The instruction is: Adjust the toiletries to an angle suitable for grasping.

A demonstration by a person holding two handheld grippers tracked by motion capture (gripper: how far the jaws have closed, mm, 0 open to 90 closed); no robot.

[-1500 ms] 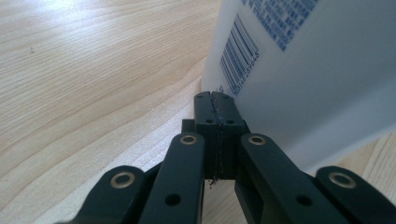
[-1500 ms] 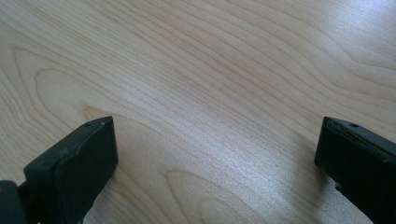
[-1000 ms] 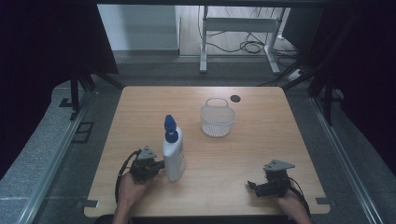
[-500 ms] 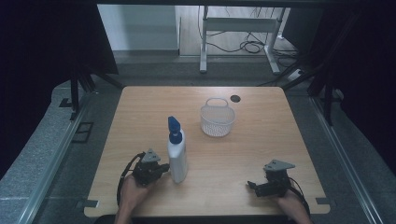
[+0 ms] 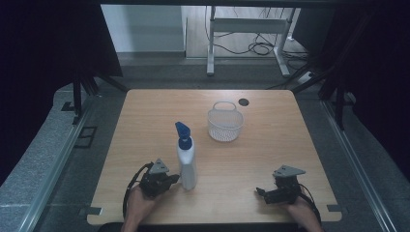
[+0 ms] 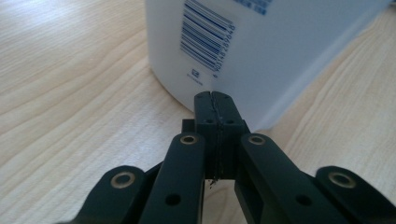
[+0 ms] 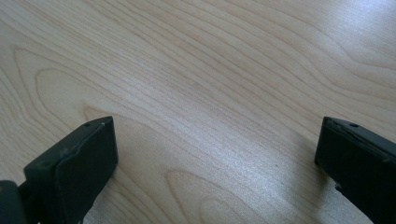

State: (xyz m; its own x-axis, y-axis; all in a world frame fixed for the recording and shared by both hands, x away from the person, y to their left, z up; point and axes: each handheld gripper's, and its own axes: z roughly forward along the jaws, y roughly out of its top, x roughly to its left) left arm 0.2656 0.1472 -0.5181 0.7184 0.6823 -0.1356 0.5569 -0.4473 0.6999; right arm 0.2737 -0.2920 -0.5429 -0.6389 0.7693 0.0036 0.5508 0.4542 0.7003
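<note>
The white spray bottle [image 5: 186,162] with its blue trigger head stands upright near the front edge of the wooden table [image 5: 290,145], its long axis vertical and the nozzle pointing away toward the far left. The left gripper [image 5: 170,179] sits low on the tabletop just to the bottle's left, its tips aimed straight at the base. In the left gripper view the two black jaws are pressed flat together with nothing between them, and their joined tip meets, or all but meets, the bottle's lower wall [image 6: 261,56]. So any push would act low on a tall, narrow thing, which I reckon could tip it rather than slide it.

The right gripper [image 5: 267,194] rests well apart at the front right, jaws spread wide over bare wood, holding nothing. The left hand is plainly the nearer one.

A white mesh basket [image 5: 225,124] stands farther back, beyond and to the right of the bottle.

On the bottle's label I can see a barcode [image 6: 205,35] with a row of digits along its edge, too tilted and blurred to read, and a small square mark under it. No brand name is legible.
</note>
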